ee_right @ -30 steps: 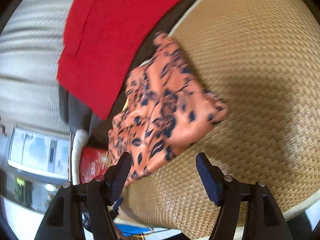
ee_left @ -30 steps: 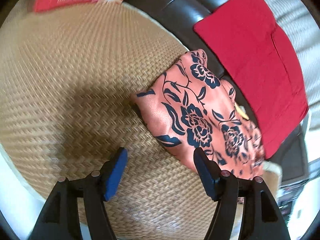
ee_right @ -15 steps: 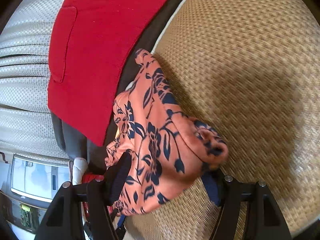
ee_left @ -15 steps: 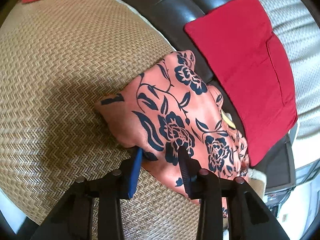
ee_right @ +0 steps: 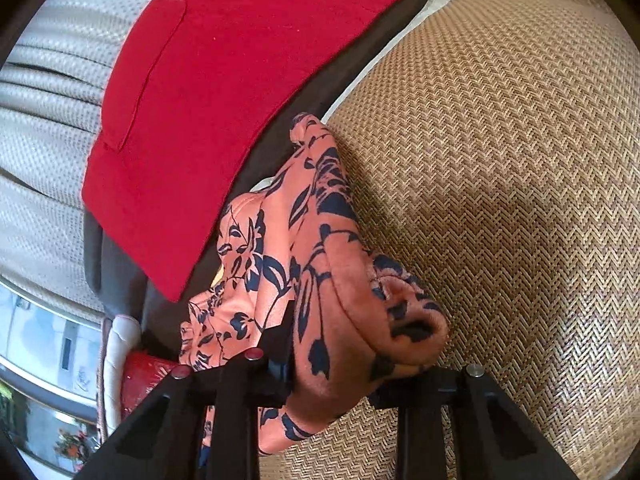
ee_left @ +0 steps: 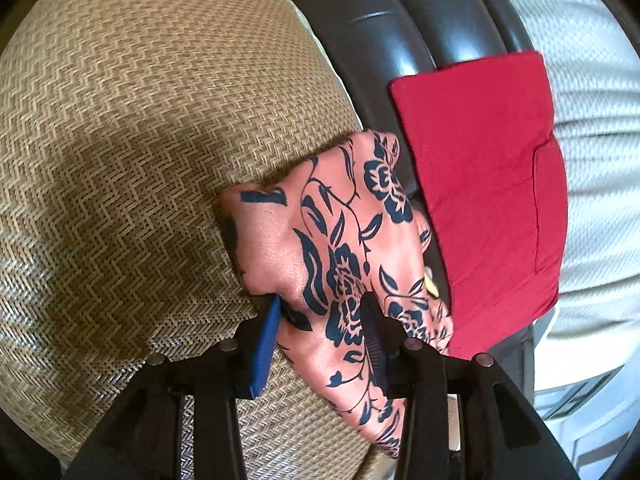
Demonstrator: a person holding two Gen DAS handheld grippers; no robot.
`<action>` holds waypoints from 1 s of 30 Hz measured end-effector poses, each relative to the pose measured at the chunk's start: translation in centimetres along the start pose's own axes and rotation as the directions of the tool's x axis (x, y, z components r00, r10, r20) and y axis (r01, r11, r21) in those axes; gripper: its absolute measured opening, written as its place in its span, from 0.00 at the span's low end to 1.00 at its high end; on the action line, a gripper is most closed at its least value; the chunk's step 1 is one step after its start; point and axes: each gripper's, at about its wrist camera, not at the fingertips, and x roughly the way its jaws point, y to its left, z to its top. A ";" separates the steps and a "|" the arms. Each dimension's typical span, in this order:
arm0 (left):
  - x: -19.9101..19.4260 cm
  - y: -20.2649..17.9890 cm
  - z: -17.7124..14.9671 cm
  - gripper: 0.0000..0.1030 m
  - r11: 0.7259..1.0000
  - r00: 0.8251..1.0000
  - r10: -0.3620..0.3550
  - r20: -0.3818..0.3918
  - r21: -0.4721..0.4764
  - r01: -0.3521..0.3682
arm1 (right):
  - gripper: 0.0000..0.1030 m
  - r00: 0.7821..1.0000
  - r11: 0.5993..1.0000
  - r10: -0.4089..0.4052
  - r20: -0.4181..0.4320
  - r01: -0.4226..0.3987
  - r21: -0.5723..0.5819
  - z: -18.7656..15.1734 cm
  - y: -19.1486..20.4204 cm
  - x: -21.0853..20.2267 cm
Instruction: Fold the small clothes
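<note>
left wrist view: the left tool [ee_left: 320, 320] has a fold of the floral garment [ee_left: 340, 248] between its blue pads [ee_left: 266, 344], which press on the cloth while the jaws ease slightly wider. in the right wrist view the right tool [ee_right: 340, 376] is closing on a thick bunched roll of the same floral garment [ee_right: 320, 280], and the cloth fills the gap between its dark fingers.

the garment lies crumpled at the edge of the woven mat [ee_left: 140, 160], partly spilling toward the dark sofa frame [ee_left: 380, 40], just beside a flat red cloth [ee_left: 480, 200] that rests across the frame and a pale textured cushion [ee_left: 592, 100].

the step in hand looks like taking hold of the piece at two places so it can be spread out. to do it well, i judge each tool should pinch an edge or corner rather than a wad of layers, then draw apart evenly so the cloth opens flat on the mat. the right grip looks bulky, so layers may slip out unevenly.

the garment is thin, smooth and slightly glossy, salmon with dark navy flowers and vines, and it drapes in soft rounded folds. the mat is stiff, tan, with a fine herringbone weave. the red cloth is matte, rectangular, with a stitched pocket seam.
</note>
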 end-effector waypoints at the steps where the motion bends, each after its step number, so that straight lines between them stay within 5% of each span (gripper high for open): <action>1: -0.2 -0.1 -0.1 0.40 1.000 1.000 0.003 0.006 0.002 -0.003 | 0.28 1.000 1.000 -0.001 -0.003 0.001 0.006 0.0 0.0 0.2; 2: -0.4 -0.4 -0.3 0.41 1.000 1.000 0.019 0.016 0.016 -0.019 | 0.28 1.000 1.000 0.002 -0.007 -0.002 0.014 -0.1 -0.4 0.3; 6: -0.3 -1.3 -0.3 0.73 0.998 0.999 0.036 0.024 0.044 -0.037 | 0.28 1.000 1.000 0.006 -0.009 -0.006 0.018 -0.5 -1.0 -0.3; 11: 0.3 -2.3 -0.3 0.71 0.990 0.995 0.077 0.062 0.112 -0.083 | 0.28 1.000 1.000 0.008 -0.014 -0.008 0.010 -0.3 -2.1 -1.6; 13: 0.8 -2.7 -0.3 0.42 0.982 0.990 0.117 0.080 0.139 -0.128 | 0.28 1.000 1.000 0.010 -0.012 -0.010 -0.003 -0.3 -2.1 -1.7; 14: 1.1 -2.7 -0.1 0.17 0.974 0.984 0.155 0.087 0.154 -0.167 | 0.28 1.000 1.000 0.009 -0.009 -0.009 -0.014 -0.2 -2.0 -1.8; 15: 1.4 -2.6 0.0 0.13 0.973 0.984 0.160 0.079 0.154 -0.171 | 0.28 1.000 1.000 0.006 -0.003 -0.006 -0.029 -0.2 -1.8 -1.9; 18: 1.5 -1.9 0.2 0.10 0.986 0.990 0.118 0.073 0.110 -0.126 | 0.25 1.000 0.997 -0.001 0.014 0.002 -0.072 -0.3 -1.0 -2.0; 30: -2.3 -3.0 -3.0 0.07 0.944 0.977 0.185 0.106 0.259 -0.207 | 0.18 0.995 0.982 -0.077 0.064 0.086 -0.169 -0.7 -0.1 -4.0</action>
